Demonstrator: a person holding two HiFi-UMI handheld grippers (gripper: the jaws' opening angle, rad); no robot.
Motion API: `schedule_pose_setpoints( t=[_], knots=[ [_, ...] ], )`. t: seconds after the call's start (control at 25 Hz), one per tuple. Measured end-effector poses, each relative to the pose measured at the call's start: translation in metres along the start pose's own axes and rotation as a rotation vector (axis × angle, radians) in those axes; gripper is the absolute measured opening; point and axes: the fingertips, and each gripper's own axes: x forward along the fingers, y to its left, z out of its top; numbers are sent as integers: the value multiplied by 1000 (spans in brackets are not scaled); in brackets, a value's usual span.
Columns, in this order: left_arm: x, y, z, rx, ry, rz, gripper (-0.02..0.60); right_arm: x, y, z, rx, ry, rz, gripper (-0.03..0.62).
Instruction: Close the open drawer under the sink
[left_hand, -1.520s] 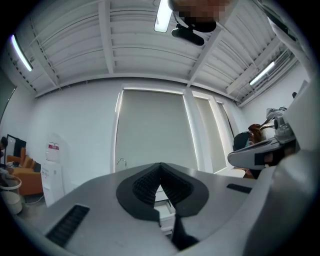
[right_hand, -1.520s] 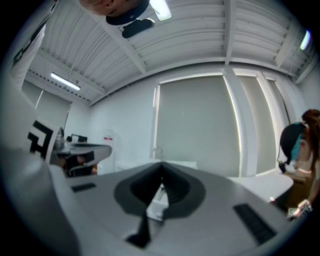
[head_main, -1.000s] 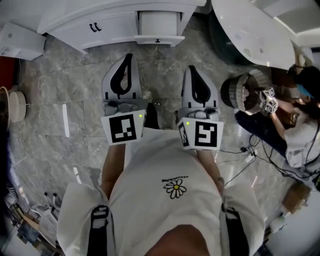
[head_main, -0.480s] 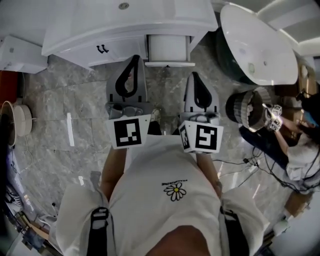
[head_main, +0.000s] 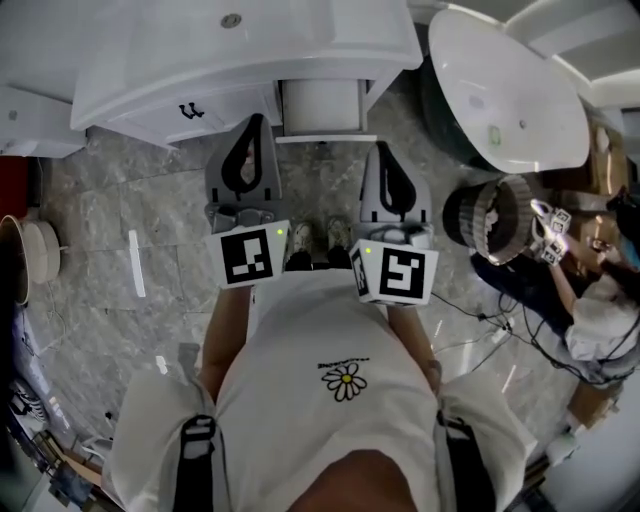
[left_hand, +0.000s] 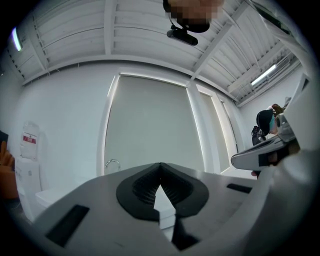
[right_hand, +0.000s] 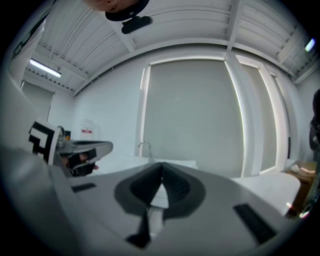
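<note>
- Loose cables (head_main: 497, 318) lie on the stone floor (head_main: 150, 200) at the near right. A sideways step could catch one and jolt both hands.
- The left gripper (head_main: 254, 122) has its jaws shut on nothing, tips meeting. It points at the cabinet front just left of the drawer (head_main: 320, 105). Pushed straight ahead, it would probably hit the fixed panel, not the drawer.
- The right gripper (head_main: 385, 150) is also closed and empty. It sits a little nearer, just right of the drawer's right edge, so it could slide past that side in the same way.
- The drawer stands pulled out from the middle of the sink cabinet (head_main: 150, 115), its front facing the person, between the two grippers.
- Narrow closed tips may skid on the smooth white front. A push near one corner could skew the drawer and jam it part-open.
- How far the tips stand from the drawer front cannot be told, so a fast push risks a hard knock.
</note>
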Motion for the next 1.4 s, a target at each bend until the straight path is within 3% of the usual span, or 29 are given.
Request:
schedule_pose_setpoints(
  t=[0.24,0.76,1.16,1.28,1.4],
  knots=[
    [9,-8,8,-42,-11,28,20,6,-19,10,-8,-33,-17,29],
    [3,-9,10,-10,-18,76,20,4,-20,-3,44,-12,32,29],
    [13,-5,4,-21,-32,95,20,31,-10,-4,13,-35,101,29],
    [14,-2,-8,-53,-23,117,20,37,-5,-8,21,-47,114,29],
    [31,8,-35,-13,0,122,20,59,-8,-31,-9,-19,124,29]
  ],
)
